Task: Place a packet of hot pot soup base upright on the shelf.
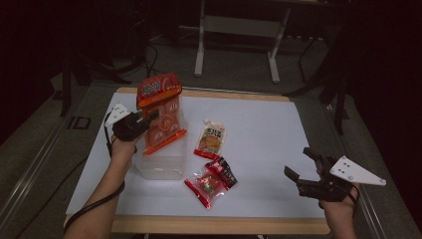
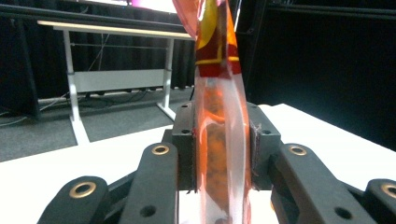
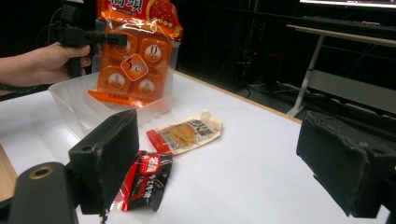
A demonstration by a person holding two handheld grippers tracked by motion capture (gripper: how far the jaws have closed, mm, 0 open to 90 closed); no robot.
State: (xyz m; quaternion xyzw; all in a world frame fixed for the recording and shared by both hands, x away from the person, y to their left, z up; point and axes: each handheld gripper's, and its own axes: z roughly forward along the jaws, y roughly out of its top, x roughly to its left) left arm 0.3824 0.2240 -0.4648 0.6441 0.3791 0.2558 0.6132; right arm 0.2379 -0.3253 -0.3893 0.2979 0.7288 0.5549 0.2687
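Observation:
An orange snack bag (image 1: 160,107) hangs upright over a clear plastic container (image 1: 160,170) on the white table. My left gripper (image 1: 149,118) is shut on the bag's left edge, and in the left gripper view the pads press both sides of the bag (image 2: 219,140). In the right gripper view the bag (image 3: 135,60) hangs with its lower edge at the container (image 3: 70,100). At the table's right front my right gripper (image 1: 297,162) stands open with nothing between its wide-apart jaws, pointing toward the packets.
A cream pouch (image 1: 211,139) lies mid-table. A red packet (image 1: 205,186) and a dark packet (image 1: 224,172) lie in front of it, right of the container. Another table's white legs (image 1: 200,45) stand behind. The wooden table edge (image 1: 214,225) runs along the front.

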